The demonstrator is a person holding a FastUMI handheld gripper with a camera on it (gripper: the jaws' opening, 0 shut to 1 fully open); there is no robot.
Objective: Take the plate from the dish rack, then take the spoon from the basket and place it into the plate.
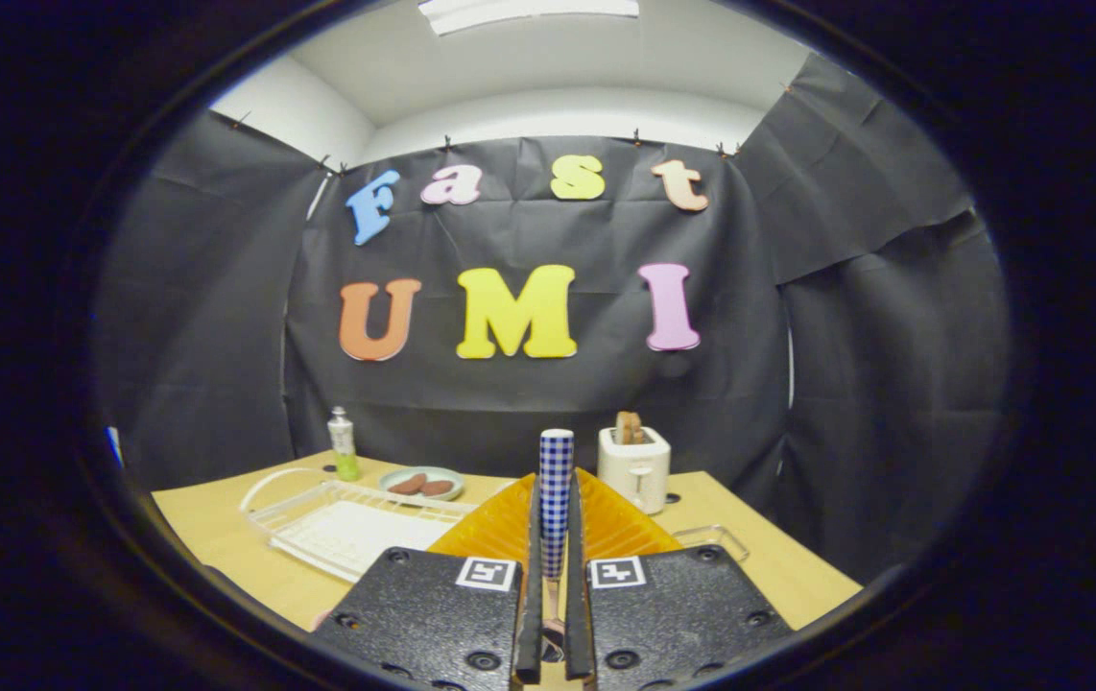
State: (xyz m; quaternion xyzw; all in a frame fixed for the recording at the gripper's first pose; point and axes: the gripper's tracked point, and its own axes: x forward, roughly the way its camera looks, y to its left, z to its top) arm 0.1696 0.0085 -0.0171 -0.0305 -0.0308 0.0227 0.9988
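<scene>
Tongs (pixel 555 614) clench the spoon (pixel 556 499) upright; toaster (pixel 634 468) and dish rack (pixel 346 523) beyond.

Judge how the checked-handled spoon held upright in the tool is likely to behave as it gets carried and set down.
The spoon looks stiff: its handle stands straight above the tool, whose fingers press on its thin stem. It is probably light for its size. With so narrow a grip, it may pivot or slip if swung, and could slide on the ribbed orange plate behind it.
</scene>
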